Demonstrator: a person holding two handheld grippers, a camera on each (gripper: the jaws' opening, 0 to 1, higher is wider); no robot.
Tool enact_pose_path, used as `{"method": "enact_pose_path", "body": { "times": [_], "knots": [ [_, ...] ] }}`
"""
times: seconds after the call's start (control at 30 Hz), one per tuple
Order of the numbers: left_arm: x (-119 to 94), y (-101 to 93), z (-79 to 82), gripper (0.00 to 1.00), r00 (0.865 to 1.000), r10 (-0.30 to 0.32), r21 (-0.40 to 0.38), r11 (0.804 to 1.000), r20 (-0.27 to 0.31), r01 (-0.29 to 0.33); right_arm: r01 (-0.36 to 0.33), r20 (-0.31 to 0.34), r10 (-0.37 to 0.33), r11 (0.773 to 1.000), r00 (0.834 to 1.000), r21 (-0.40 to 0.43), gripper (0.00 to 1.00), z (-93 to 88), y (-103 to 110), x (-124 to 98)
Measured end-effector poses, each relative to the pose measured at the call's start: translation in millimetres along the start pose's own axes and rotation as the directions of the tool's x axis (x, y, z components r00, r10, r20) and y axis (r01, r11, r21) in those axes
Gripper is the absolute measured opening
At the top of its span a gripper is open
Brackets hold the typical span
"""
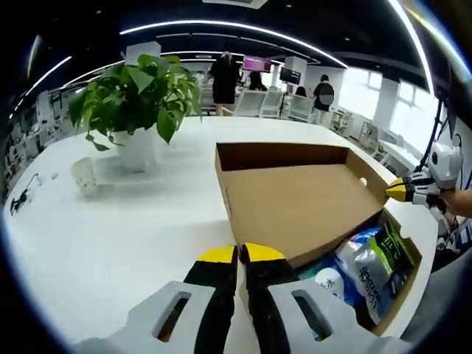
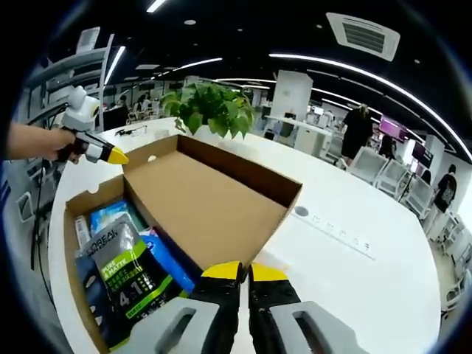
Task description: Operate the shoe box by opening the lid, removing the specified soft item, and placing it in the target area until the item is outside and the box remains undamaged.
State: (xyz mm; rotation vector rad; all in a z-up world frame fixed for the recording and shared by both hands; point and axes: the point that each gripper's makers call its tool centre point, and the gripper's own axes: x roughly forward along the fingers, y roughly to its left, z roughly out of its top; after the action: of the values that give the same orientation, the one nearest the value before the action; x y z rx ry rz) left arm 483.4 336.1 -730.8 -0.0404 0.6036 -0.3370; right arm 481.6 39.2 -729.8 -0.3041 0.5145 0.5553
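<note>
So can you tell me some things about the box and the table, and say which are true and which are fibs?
1. The shoe box lid is open. True.
2. The box is empty. False: soft packets lie inside.
3. A potted plant stands on the white table. True.
4. The left gripper is wide open. False: its jaws are shut together.
5. The right gripper holds a packet. False: it holds nothing.

bright, even | ceiling light strips (image 1: 221, 29) overhead | window glare right | soft shadows | fisheye edges warped
</note>
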Motion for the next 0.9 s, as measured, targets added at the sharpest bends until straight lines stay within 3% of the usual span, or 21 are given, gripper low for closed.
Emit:
{"method": "enact_pose_path", "body": {
  "times": [0.9],
  "knots": [
    [14.9, 5.9, -5.1, 0.02, 0.999, 0.016, -0.024, 1.000, -0.040, -0.017, 0.000, -0.033, 0.001, 0.999, 0.999, 0.038, 0.00, -4.5, -5.9, 15.4]
  ]
}}
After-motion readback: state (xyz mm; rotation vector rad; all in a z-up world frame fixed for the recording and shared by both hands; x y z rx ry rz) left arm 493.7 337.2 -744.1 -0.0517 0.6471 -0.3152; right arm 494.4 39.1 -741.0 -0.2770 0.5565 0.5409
